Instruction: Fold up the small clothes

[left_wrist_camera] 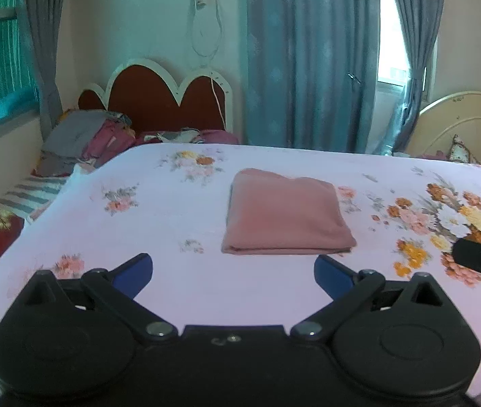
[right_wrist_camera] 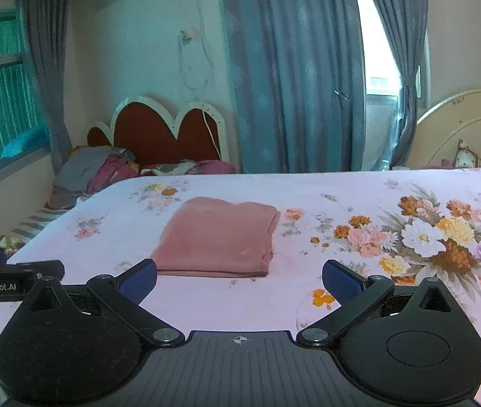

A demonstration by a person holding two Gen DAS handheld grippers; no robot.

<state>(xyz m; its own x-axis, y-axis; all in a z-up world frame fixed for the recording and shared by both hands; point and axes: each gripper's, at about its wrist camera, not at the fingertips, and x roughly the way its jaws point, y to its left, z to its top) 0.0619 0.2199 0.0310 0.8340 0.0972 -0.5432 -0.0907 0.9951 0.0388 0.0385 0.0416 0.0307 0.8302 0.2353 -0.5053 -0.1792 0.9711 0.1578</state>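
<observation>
The left gripper [left_wrist_camera: 233, 273] stands wide apart and empty above the floral sheet [left_wrist_camera: 159, 224], and the right gripper [right_wrist_camera: 239, 279] is equally wide and empty. Both hang back, probably because the pink garment [left_wrist_camera: 284, 213] at twelve o'clock already lies as a squared, layered stack, likely finished. The clothes heap [right_wrist_camera: 94, 173] at ten o'clock is hazy, perhaps further pieces.

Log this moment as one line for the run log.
left gripper: open, empty | right gripper: open, empty | pink garment: folded, lying on floral bedsheet | grippers apart from garment
</observation>
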